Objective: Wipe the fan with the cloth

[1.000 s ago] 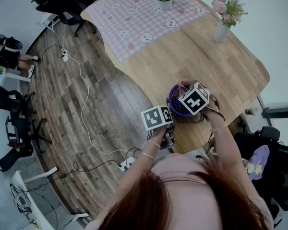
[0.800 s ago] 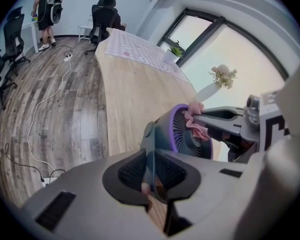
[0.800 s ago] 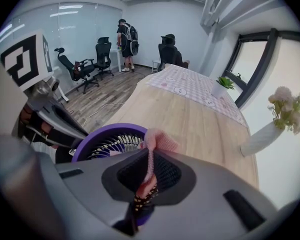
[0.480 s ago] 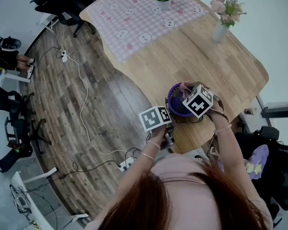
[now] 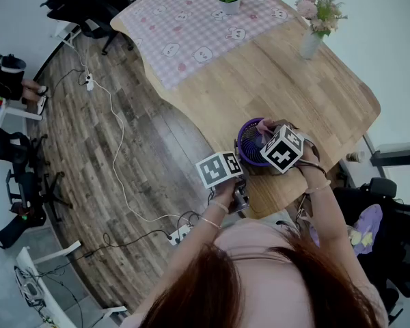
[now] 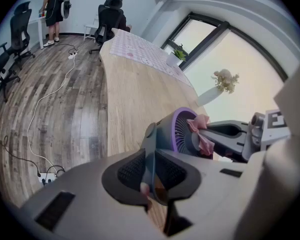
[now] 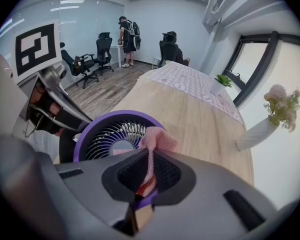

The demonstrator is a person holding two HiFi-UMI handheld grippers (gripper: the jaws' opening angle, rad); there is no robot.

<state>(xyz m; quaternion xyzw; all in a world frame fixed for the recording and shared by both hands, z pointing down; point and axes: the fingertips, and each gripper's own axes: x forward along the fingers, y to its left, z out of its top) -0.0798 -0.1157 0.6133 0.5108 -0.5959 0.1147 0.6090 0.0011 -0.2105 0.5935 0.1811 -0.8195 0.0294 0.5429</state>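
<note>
Wood-plank flooring surrounds a long pale worktop (image 5: 314, 94), with a checked tablecloth (image 5: 191, 19) at the upper middle of the head view and a vase of flowers (image 5: 313, 26) at upper right. Low in the centre of that view, at the worktop's near edge, is the small purple-rimmed fan (image 5: 251, 142); we cannot tell whether it rests on the wood or is held just above it. Our left gripper (image 6: 151, 170) is clamped on a thin dark part of the fan below its rear housing, steadying it. Our right gripper (image 7: 149, 171) is pinched closed on the pink cloth (image 7: 157, 139), whose free fold lies against the right side of the front grille. We judge the fan light and rigid, but its thin plastic slats could bend, so the hold belongs on the stand or rear shell, never on the grille. The cloth looks soft and limp; gripped close to its working fold, it should press rather than flop.
</note>
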